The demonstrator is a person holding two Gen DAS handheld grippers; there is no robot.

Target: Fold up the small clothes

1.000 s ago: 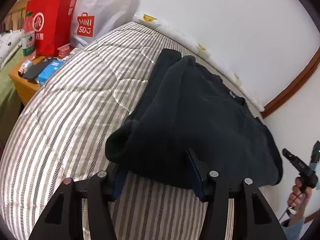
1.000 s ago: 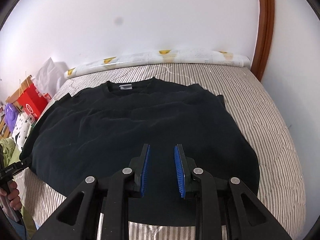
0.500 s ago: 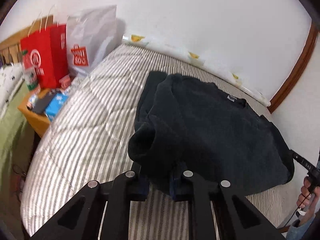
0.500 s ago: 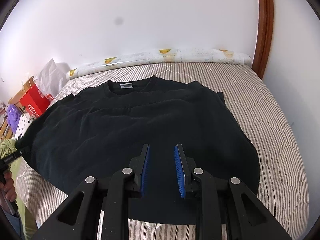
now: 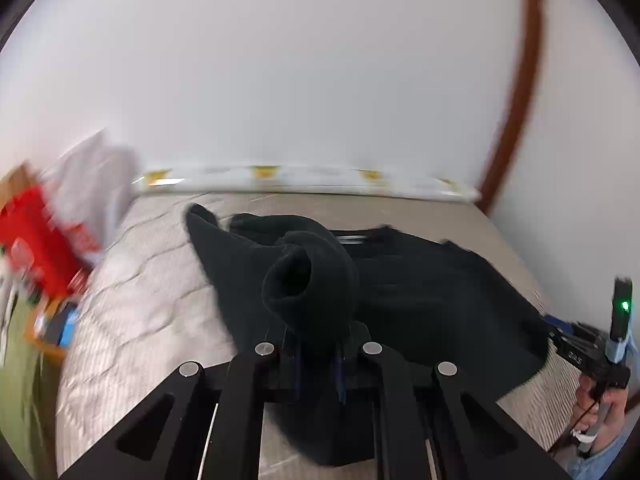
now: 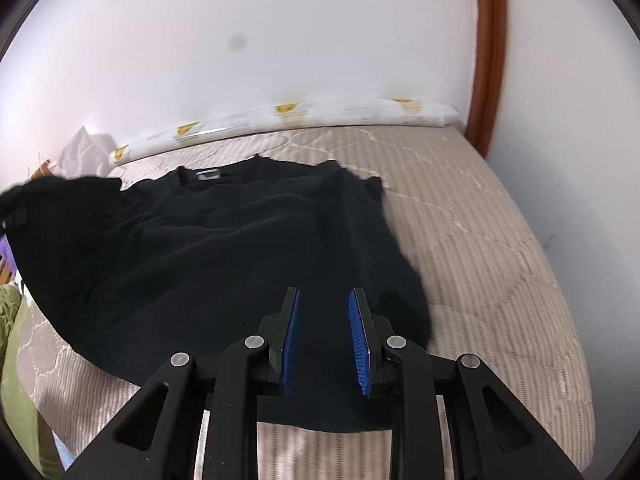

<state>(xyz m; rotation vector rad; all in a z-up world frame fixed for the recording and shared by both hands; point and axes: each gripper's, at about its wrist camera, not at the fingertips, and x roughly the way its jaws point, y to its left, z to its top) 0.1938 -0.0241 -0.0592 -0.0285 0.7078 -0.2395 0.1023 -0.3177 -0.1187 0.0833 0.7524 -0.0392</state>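
While the right gripper point(image 6: 323, 334) stays spread above the black sweater point(image 6: 224, 248), the left gripper point(image 5: 318, 364), open before, now pinches its lifted sleeve point(image 5: 308, 280).

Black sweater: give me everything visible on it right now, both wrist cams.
The black sweater looks like thick, soft, fleecy knit with a crew neck and a small label inside the collar. Its body lies mostly flat, neck toward the wall, on the striped quilted mattress. One sleeve, its cuff gaping open, is raised off the bed, pinched in the shut left tongs. The right tongs hang over the hem, pads apart, gripping nothing.
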